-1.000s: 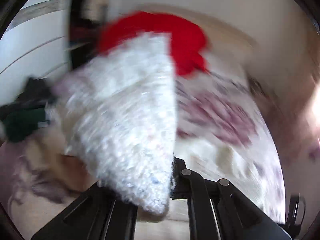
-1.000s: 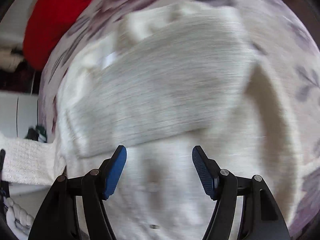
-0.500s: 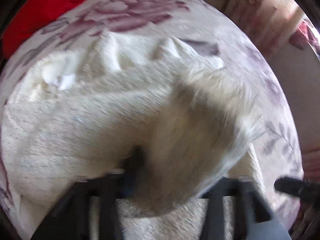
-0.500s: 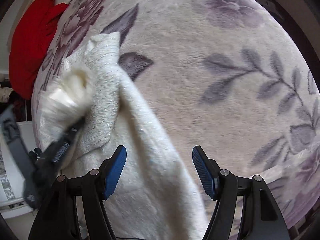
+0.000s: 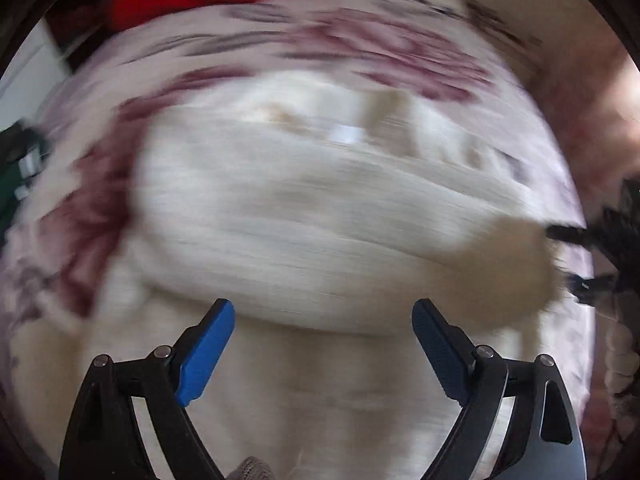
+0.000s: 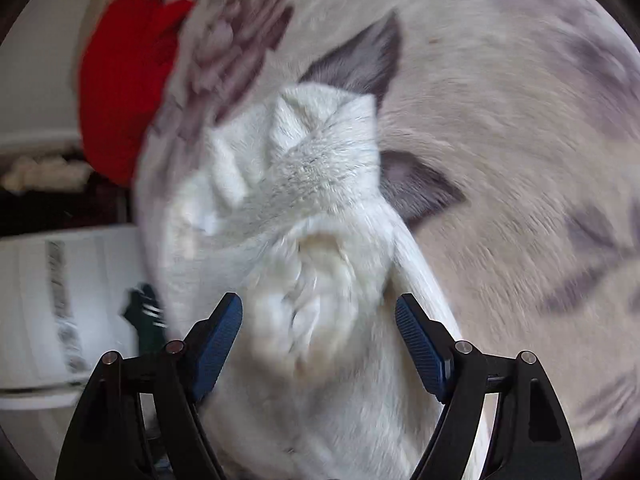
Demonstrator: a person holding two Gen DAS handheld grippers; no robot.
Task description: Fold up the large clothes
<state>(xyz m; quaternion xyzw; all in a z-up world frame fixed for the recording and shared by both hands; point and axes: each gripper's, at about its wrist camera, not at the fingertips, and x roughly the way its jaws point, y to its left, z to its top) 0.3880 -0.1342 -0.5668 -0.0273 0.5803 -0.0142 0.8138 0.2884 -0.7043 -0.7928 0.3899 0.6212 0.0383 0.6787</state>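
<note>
- Left tongs (image 5: 323, 346): released, jaws have just been opening, nothing pinched between them. White fuzzy garment (image 5: 328, 216) lies below, centre of left wrist view, heavily blurred.
- Right tongs (image 6: 319, 344): also spread, jaws have just been opening; a bunched bit of the garment (image 6: 316, 184) sits between the pads but they don't press on it.
- Garment is on the floral bed cover (image 6: 500, 128), partly folded over itself. Red cloth (image 6: 120, 80) at upper left of right view, not involved.
- Step, my read: a fold just laid down, both tongs free to regrip.
- Next: pick fresh edge points, close on them, then carry the next fold across. Exact edges hard to tell through the blur.
</note>
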